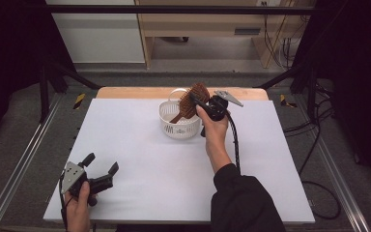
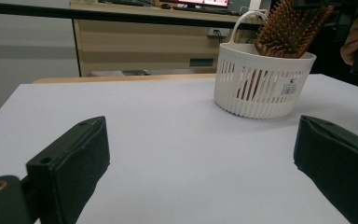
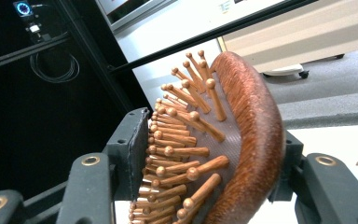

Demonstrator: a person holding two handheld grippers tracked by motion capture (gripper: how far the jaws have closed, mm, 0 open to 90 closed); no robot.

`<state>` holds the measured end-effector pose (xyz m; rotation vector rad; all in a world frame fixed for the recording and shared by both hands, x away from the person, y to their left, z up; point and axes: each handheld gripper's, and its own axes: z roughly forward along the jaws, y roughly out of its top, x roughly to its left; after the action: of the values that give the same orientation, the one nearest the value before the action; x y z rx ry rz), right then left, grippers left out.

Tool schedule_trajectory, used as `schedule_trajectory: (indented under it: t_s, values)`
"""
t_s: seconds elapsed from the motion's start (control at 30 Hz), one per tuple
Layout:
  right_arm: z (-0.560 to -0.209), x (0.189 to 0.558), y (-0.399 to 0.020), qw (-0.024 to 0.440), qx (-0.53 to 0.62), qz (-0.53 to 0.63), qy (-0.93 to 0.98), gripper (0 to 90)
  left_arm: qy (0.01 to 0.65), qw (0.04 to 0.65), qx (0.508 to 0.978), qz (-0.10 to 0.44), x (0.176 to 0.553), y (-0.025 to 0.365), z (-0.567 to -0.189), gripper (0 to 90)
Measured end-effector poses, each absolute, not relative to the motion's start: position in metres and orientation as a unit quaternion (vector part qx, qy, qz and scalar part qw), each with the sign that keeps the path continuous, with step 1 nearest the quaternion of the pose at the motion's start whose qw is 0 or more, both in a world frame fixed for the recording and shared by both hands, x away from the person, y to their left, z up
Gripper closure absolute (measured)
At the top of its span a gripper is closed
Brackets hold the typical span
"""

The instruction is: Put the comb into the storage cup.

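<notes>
Covering the wooden table (image 1: 125, 92), a white sheet (image 1: 140, 159) fronts grey floor (image 1: 198, 77).

a wooden paddle hairbrush (image 1: 191, 101) with ball-tipped wooden pins stands tilted, handle down inside a small white slotted basket (image 1: 178, 126) with a loop handle. the basket sits toward the table's far middle; the brush head rises above its rim.

A glossy wooden hairbrush (image 3: 242, 140) with wooden pins stands in a matt white slotted plastic basket (image 1: 178, 126).
</notes>
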<state>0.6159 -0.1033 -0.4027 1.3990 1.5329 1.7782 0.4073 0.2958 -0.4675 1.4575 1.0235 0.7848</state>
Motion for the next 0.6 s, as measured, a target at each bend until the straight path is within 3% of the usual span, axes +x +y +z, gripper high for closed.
schedule_trajectory:
  t_s: [0.6]
  values:
    - [-0.413, 0.618, -0.121, 0.202, 0.520, 0.630, 0.540, 40.2, 0.434, 0.562, 0.621, 0.333, 0.407, 0.295, -0.468, 3.5]
